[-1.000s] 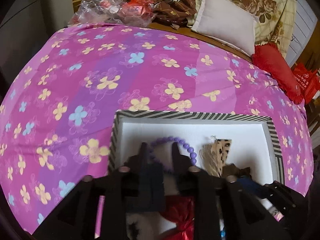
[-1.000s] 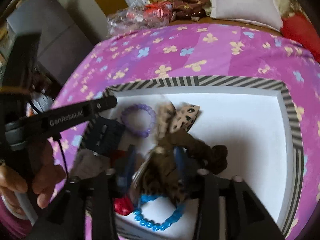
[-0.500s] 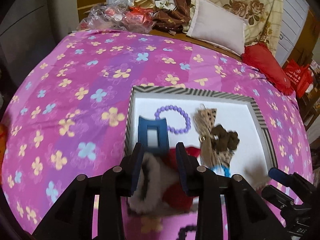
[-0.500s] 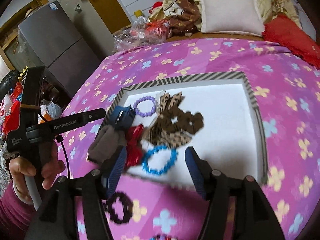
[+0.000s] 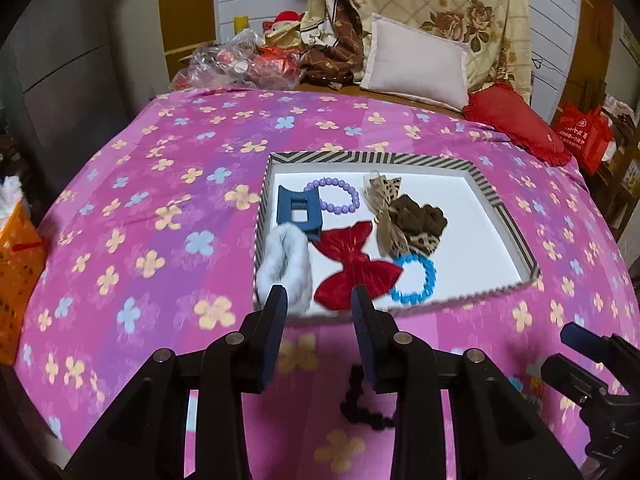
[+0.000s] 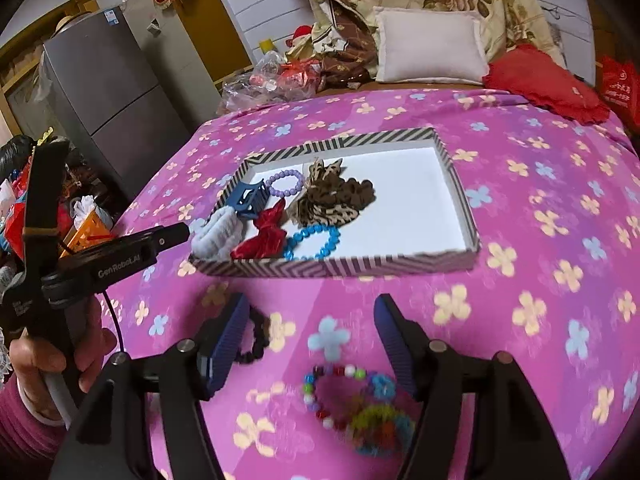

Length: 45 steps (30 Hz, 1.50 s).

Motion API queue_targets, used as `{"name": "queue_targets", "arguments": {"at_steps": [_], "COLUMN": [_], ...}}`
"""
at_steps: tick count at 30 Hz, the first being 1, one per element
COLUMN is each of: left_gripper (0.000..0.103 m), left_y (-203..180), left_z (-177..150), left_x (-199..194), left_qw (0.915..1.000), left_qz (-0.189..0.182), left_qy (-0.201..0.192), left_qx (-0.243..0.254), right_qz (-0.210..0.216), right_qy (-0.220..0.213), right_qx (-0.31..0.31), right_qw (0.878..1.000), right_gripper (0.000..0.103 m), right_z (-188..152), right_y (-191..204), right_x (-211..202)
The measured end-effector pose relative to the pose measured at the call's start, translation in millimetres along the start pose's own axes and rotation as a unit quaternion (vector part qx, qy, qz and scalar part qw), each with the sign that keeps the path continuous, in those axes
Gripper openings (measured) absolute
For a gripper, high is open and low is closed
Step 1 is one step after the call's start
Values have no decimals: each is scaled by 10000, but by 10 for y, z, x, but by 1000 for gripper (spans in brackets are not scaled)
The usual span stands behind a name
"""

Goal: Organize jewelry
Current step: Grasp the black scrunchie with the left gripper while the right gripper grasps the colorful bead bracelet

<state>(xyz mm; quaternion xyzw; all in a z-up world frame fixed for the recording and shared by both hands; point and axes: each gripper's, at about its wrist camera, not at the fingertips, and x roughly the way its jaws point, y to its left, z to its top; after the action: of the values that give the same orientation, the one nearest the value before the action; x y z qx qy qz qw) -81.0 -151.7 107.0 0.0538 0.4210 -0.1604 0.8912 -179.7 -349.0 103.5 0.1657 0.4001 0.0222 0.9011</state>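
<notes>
A striped-rim tray with a white floor lies on the pink flowered bedspread. It holds a blue claw clip, a purple bead bracelet, a leopard hair bow, a red bow, a blue bead bracelet and a grey fluffy scrunchie. My left gripper hovers open and empty just short of the tray's near rim. My right gripper is empty, its jaws opening, in front of the tray. Below it lies a multicoloured bead bracelet; a black bead bracelet sits by its left finger.
A colourful hair tie lies beside the multicoloured bracelet. A pale pillow, red cushion and plastic bags sit at the bed's far end. A grey fridge and an orange box stand left of the bed.
Both grippers have drawn back from inside the tray to the bedspread in front of it. The right one let go of the leopard bow and has spread its jaws wider.
</notes>
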Motion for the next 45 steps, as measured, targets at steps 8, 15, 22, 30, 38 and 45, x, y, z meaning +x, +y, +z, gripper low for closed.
{"name": "queue_targets", "arguments": {"at_steps": [8, 15, 22, 30, 38, 45], "left_gripper": [35, 35, 35, 35, 35, 35], "left_y": [-86, -177, -236, -249, -168, 0], "left_z": [-293, -504, -659, -781, -877, -915], "left_x": [-206, -296, -385, -399, -263, -80], "left_qw": [9999, 9998, 9997, 9997, 9994, 9975], "left_qz": [7, -1, 23, 24, -85, -67], "left_qy": [-84, -94, -107, -9, 348, 649], "left_qx": [68, 152, 212, 235, 35, -256], "right_qz": [-193, -297, -433, -544, -668, -494], "right_qy": [-150, -190, -216, -228, -73, 272], "right_qx": [-138, -190, -250, -266, -240, -405], "right_qw": [9996, 9992, 9985, 9979, 9975, 9976], "right_gripper": [71, 71, 71, 71, 71, 50], "right_z": [-275, -416, -539, -649, -807, -974], "right_y": [119, 137, 106, -20, -212, -204], "right_x": [-224, -350, -461, -591, -602, -352]}}
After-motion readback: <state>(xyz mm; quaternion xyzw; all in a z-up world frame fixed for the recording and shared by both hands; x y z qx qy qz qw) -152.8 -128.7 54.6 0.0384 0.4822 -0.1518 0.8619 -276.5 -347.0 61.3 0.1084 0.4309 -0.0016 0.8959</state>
